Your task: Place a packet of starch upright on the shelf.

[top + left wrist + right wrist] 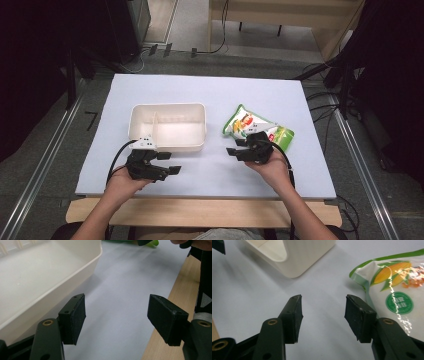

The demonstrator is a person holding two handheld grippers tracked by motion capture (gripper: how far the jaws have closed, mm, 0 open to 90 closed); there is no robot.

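Nearest the person, the bare wooden edge [200, 212] of the bench runs under both forearms, and the pale sheet [210, 175] that covers the rest of the bench begins just beyond it.

On that sheet the left tool [172, 167] sits low by the near left corner of the white tub, its jaws spread wide with nothing between them. In the left gripper view, bare sheet lies between the two pads and the tub wall rises just to one side. Held there, it looks ready to steady the tub rather than to pick anything up.

The right tool [234, 148] is a little farther in, its jaws also wide and empty. The right gripper view shows one pad [358, 315] just beside the edge of the snack bag [397, 292], close but not clearly touching it, which suggests the person is lining up for a pinch on the bag's near edge.

The snack bag [255, 127] lies flat on the sheet, right of the tub and apart from it. Lying flat, it offers only thin edges to grip.

The white tub [167, 125] stands open side up, with a divider inside and nothing visible in it, a likely place for the bag to go.

Beyond the bench are grey floor and cables [320, 100].
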